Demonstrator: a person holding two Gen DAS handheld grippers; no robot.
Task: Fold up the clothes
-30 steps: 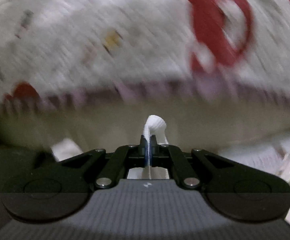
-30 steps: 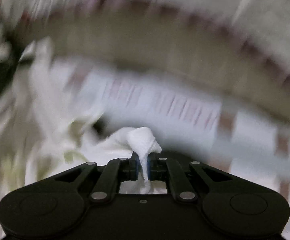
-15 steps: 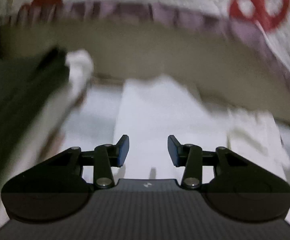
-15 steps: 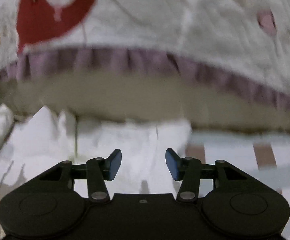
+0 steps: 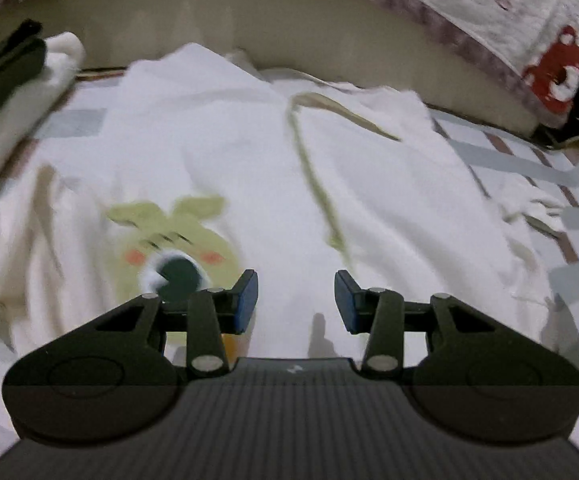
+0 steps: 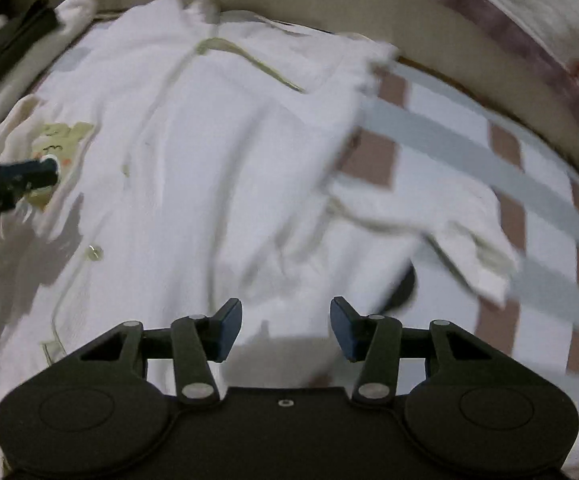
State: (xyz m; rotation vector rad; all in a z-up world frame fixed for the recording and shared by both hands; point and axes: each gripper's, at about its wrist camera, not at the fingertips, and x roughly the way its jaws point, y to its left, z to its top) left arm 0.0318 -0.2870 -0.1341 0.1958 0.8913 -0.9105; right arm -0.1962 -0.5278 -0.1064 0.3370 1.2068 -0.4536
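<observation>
A white garment [image 5: 249, 152] with a pale green cartoon print [image 5: 177, 236] and green-edged seams lies rumpled and spread on a checked sheet. My left gripper [image 5: 295, 300] hovers over its middle, open, with nothing between the blue pads. In the right wrist view the same garment [image 6: 229, 152] fills the left and centre, with one sleeve [image 6: 477, 256] trailing to the right. My right gripper [image 6: 286, 328] is open and empty above the garment's near edge. The left gripper's fingers [image 6: 29, 176] reach in from the left edge over the print.
The sheet [image 6: 469, 152] has grey stripes and brown squares. A quilt with red figures and a purple border [image 5: 489, 16] hangs over a beige ledge [image 5: 249, 12] at the back. Dark folded cloth [image 5: 1, 68] and a white bundle [image 5: 65, 52] sit at the far left.
A second ago both grippers were shut on pinches of white cloth. Both have let go and opened, and both have since swung down over the garment, which now lies spread on the sheet.
</observation>
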